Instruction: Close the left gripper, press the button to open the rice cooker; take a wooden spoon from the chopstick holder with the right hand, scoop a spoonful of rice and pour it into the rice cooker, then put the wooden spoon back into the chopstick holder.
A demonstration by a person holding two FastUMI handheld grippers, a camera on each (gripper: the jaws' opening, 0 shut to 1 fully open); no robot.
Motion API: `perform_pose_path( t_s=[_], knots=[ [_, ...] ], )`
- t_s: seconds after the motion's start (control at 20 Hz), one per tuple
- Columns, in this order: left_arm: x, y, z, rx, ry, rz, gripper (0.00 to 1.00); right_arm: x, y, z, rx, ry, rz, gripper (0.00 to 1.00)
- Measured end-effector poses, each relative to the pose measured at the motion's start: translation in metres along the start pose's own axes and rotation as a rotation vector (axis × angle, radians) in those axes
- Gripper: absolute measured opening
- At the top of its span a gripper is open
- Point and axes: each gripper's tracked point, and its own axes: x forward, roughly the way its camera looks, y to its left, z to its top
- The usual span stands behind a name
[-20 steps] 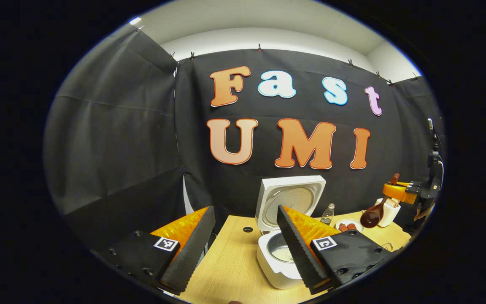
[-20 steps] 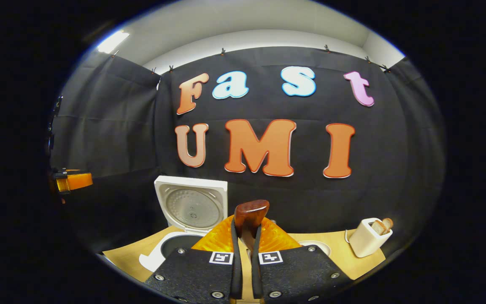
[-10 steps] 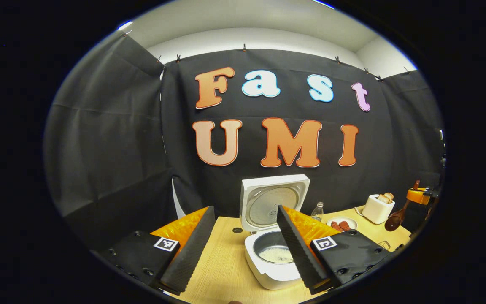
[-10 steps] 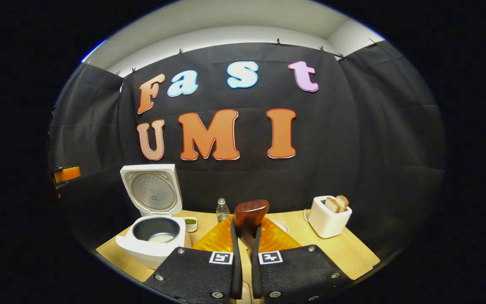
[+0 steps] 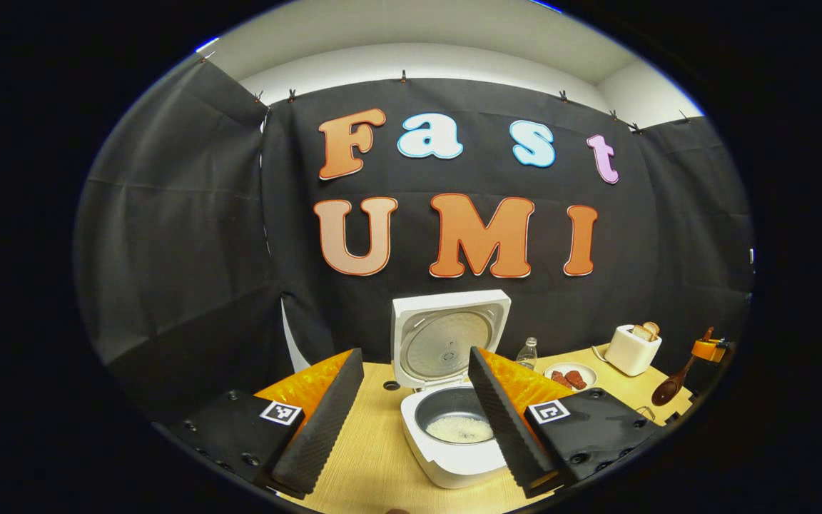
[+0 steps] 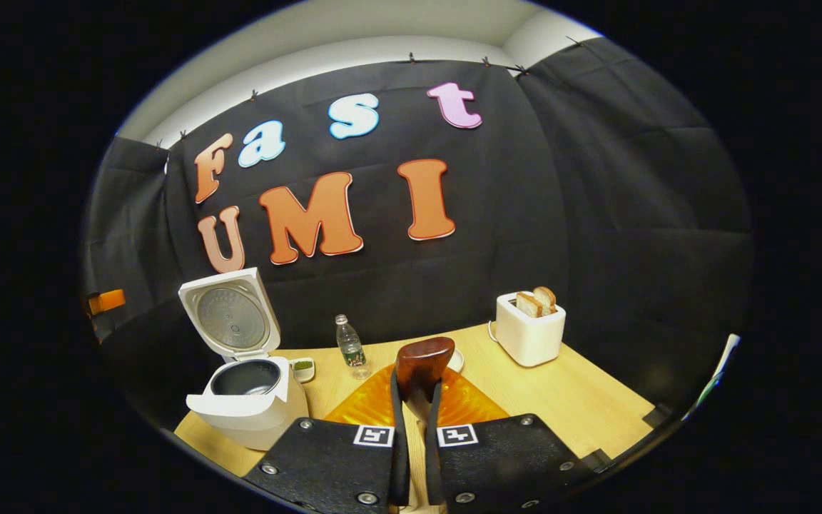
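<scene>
Since a second ago our right gripper [image 6: 415, 400] has carried the wooden spoon [image 6: 422, 365] away from the rice cooker [image 6: 248, 400], which now sits lower left in the right gripper view, with the toaster [image 6: 529, 330] swung toward the middle. We keep both fingers clamped on the spoon's handle, whose rounded end sticks up between them. In the left gripper view the same spoon [image 5: 670, 385] hangs bowl-down at the far right edge, beyond the toaster [image 5: 633, 348].

Our left gripper [image 5: 411, 414] is spread wide and grasps nothing; between its fingers we see the rice cooker [image 5: 454, 428] with its lid [image 5: 448, 337] standing upright and a layer of white rice [image 5: 459, 428] in the pot (the pot wall is dark).

On the wooden table [image 6: 568, 400] stand a small bottle [image 6: 350, 348], a little dish of something green [image 6: 302, 367] beside the cooker, and a plate with reddish pieces [image 5: 571, 376]. We cannot make out the chopstick holder.
</scene>
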Motion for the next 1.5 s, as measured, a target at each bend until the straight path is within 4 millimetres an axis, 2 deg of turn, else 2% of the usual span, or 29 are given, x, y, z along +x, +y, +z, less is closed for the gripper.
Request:
perform_pose_path(
  t_s=[0.35,0.55,0.7,0.75,1.05,1.15,1.2,1.25,1.3,1.5],
  knots=[
    [-0.003,-0.011,0.002,0.037,0.009,-0.006,0.96,0.022,-0.04,-0.054,0.116,0.05,-0.075,0.08],
    [-0.008,-0.013,0.003,0.056,0.003,0.014,0.96,0.034,-0.052,-0.082,0.192,0.088,-0.098,0.08],
    [-0.01,-0.018,-0.002,0.037,0.02,0.004,0.96,0.044,-0.06,-0.09,0.227,0.089,-0.105,0.08],
    [-0.011,-0.017,-0.003,0.038,0.026,0.009,1.0,0.046,-0.061,-0.094,0.239,0.093,-0.106,0.08],
    [-0.015,-0.002,-0.007,0.03,0.037,0.057,0.96,0.051,-0.06,-0.116,0.309,0.128,-0.081,0.11],
    [-0.016,0.0,-0.006,0.018,0.037,0.065,1.0,0.053,-0.062,-0.125,0.32,0.149,-0.088,0.11],
    [-0.017,0.003,-0.007,0.021,0.037,0.071,1.0,0.053,-0.064,-0.129,0.329,0.167,-0.092,0.13],
    [-0.017,0.007,-0.005,0.027,0.034,0.083,0.96,0.05,-0.064,-0.126,0.343,0.16,-0.096,0.15],
    [-0.018,0.01,-0.002,0.031,0.03,0.091,0.96,0.054,-0.064,-0.13,0.343,0.169,-0.1,0.18],
    [-0.015,0.015,0.001,0.006,0.031,0.11,0.96,0.046,-0.079,-0.134,0.294,0.2,-0.152,0.24]
  ],
)
